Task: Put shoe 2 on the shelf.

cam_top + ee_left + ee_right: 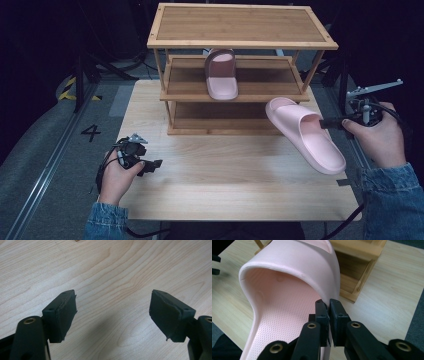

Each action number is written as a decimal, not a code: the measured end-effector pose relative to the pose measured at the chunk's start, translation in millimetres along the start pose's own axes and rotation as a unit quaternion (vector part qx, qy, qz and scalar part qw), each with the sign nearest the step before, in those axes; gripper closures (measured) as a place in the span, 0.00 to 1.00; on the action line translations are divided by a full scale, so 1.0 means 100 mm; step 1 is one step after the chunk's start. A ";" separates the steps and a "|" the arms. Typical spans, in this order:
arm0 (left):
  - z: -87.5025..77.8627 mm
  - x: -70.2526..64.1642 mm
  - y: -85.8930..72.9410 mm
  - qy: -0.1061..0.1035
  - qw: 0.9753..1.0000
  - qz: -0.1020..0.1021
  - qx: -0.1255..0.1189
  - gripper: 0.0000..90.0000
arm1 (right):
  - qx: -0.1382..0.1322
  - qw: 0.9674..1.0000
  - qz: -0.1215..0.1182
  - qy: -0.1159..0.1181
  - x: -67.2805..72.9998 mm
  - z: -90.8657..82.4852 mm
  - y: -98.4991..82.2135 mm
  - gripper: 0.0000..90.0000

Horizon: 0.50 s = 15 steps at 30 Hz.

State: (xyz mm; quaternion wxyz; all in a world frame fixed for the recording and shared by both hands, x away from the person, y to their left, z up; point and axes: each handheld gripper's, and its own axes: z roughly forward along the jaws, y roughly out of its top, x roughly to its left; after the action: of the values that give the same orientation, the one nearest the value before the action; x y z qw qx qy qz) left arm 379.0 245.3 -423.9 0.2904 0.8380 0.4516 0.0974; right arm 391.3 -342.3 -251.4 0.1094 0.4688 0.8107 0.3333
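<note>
Pinching the soft pink foam slipper (305, 132) by its side edge at right of the frame, my right gripper (329, 305) holds it off the table. It seems light and bendy. My left gripper (112, 312) is spread wide.

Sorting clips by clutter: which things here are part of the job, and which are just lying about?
Part of the job: held pink slipper, right gripper shut on its strap edge, wooden rack, second slipper on its middle shelf.
Lying about: left gripper, open over the table.
</note>
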 end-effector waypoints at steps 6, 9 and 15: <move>0.01 -0.01 0.00 -0.002 1.000 0.000 0.000 0.25 | -0.005 1.000 0.004 -0.006 -0.02 0.02 0.18 0.95; 0.02 -0.01 0.00 -0.003 1.000 0.003 0.001 0.25 | -0.006 1.000 0.002 -0.012 -0.03 0.04 0.26 0.95; 0.02 -0.02 0.00 -0.003 1.000 0.004 0.002 0.25 | -0.010 1.000 0.004 -0.026 -0.04 0.10 0.44 0.95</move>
State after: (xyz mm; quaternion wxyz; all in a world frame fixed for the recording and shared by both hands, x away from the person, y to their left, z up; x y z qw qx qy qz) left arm 379.1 242.9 -425.5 0.2893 0.8407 0.4479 0.0949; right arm 428.4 -326.9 -231.2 0.1333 0.4795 0.8023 0.3296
